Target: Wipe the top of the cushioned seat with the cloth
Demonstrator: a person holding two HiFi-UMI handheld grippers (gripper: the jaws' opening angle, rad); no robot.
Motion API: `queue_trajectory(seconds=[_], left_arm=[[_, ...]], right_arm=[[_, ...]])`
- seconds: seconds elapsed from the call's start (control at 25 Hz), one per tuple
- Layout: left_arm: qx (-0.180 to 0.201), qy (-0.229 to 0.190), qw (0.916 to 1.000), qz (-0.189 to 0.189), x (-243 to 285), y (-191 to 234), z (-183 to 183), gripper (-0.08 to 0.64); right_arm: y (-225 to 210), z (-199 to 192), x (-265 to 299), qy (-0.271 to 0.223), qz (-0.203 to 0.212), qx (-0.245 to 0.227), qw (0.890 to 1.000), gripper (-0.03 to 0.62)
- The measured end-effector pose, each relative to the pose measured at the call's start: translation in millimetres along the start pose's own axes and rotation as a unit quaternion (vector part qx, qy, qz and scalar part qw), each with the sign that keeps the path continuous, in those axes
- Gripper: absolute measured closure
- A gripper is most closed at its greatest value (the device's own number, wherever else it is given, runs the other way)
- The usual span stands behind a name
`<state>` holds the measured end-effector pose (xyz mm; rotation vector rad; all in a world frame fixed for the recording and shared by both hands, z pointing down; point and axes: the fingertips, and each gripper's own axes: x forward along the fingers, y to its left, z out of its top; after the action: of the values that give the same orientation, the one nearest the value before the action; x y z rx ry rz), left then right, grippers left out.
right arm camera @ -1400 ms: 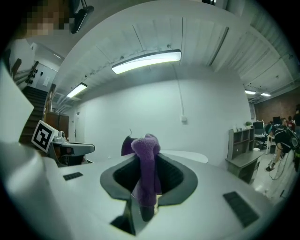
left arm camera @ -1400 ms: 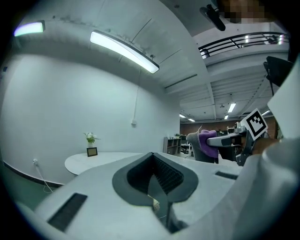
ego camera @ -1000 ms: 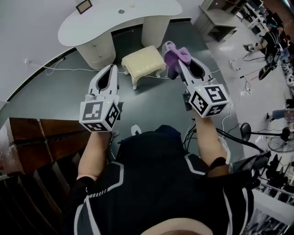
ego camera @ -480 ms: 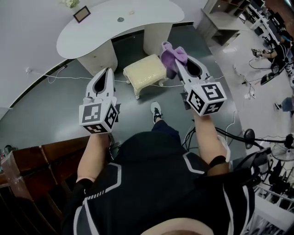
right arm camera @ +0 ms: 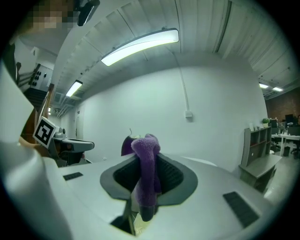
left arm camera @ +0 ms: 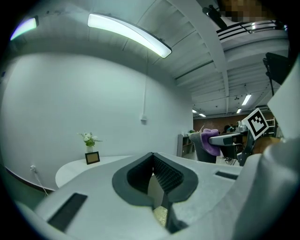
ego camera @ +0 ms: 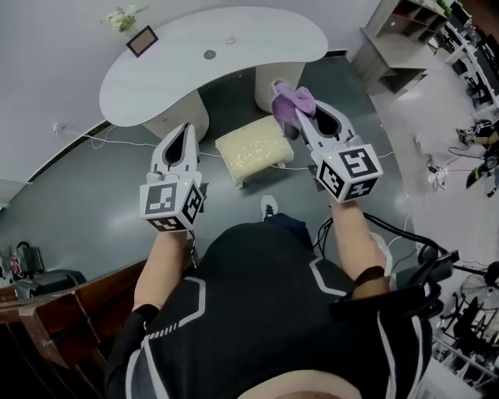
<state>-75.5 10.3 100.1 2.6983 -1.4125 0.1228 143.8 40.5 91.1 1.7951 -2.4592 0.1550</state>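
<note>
Standing on a grey floor, one hand-held gripper in each hand, both raised and pointed ahead.

Right hand-held gripper: clenched on a purple cloth. Pinched between the ribbed pads, bunched into a lump above the tips, with a short end hanging down below them. Held up in the air, clear of everything. From the head view, just past the far right corner of the seat and not touching it.

Left hand-held gripper: jaws drawn together at the tips, with nothing between them. A sliver of the cream cushion visible low through the gap behind the pads. Held to the left of the seat, level with the right one and well apart from it.

Seat: small, cream and cushioned, on short pale legs, down on the floor between the two grippers as seen from the head. Top bare. Set just in front of a white curved tabletop, near its right pedestal.

On the tabletop, at the far left end: a small dark frame, and beside it a little bunch of flowers. On the floor, a thin pale cable running left from the tabletop's base. Below the seat, one shoe forward.
</note>
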Motion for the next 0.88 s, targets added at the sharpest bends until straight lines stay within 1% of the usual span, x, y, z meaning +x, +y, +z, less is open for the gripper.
queue_trajectory(seconds=[0.2, 0.4, 0.56, 0.68, 0.8, 0.88], left_arm=[[0.008, 0.018, 0.9998, 0.004, 58, -3, -4, 0.555], [-0.007, 0.032, 0.9994, 0.014, 100, 11, -21, 0.556], [-0.013, 0.056, 0.9983, 0.012, 115, 35, -46, 0.557], [-0.021, 0.070, 0.9973, 0.010, 130, 64, -72, 0.556], [-0.035, 0.090, 0.9953, -0.013, 139, 86, -104, 0.556], [-0.031, 0.097, 0.9946, -0.022, 144, 103, -120, 0.556]], right_arm=[[-41, -7, 41, 0.012, 0.023, 0.009, 1.000, 0.494], [-60, -27, 89, 0.033, 0.057, 0.005, 0.998, 0.494], [-53, -52, 129, 0.060, 0.070, 0.018, 0.996, 0.494], [-42, -72, 165, 0.070, 0.089, 0.005, 0.994, 0.494], [-28, -98, 192, 0.086, 0.092, 0.007, 0.992, 0.494], [-17, -111, 209, 0.093, 0.086, 0.008, 0.992, 0.494]])
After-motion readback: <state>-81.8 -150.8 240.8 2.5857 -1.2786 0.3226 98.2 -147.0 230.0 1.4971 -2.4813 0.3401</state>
